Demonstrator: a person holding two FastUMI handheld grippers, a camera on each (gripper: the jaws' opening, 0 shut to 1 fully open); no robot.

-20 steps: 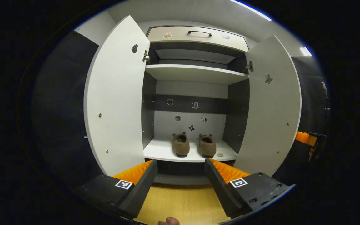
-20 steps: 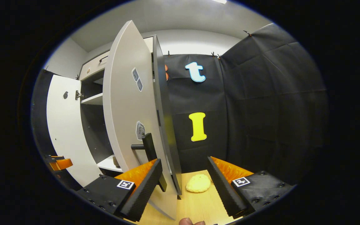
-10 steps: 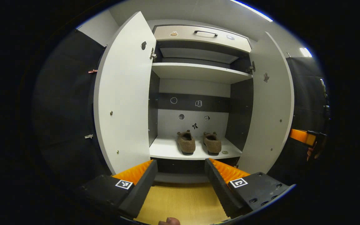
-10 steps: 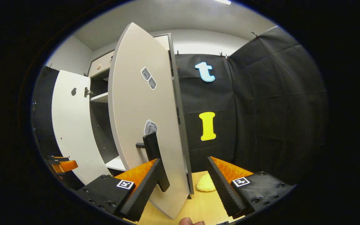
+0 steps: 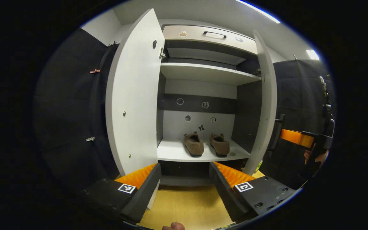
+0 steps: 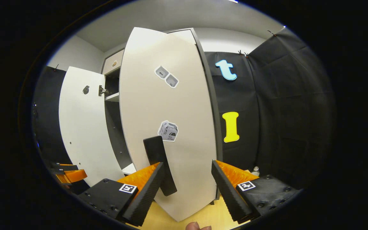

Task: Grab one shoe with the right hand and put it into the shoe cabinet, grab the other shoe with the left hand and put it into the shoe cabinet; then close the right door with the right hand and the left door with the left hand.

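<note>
Right door (image 6: 168, 127) is swinging further toward closed than half a second ago, now showing its outer face broadly at centre of the right gripper view and standing nearly edge-on at right of centre in the left gripper view. Right tool (image 6: 186, 188) is sitting at the bottom of its view, fingers apart and clamping nothing, left finger just beside the dark door handle (image 6: 159, 166); contact is hard to tell. Left tool (image 5: 184, 188) is hovering low in its view, fingers spread apart, holding nothing, facing the shoe cabinet (image 5: 203, 73). Both brown shoes (image 5: 194, 144) (image 5: 220, 144) are sitting side by side on the lower shelf (image 5: 174, 151), centre frame. Left door (image 5: 133, 105) is standing wide open, left of centre. Wooden floor (image 5: 184, 204) is showing between the fingers.
</note>
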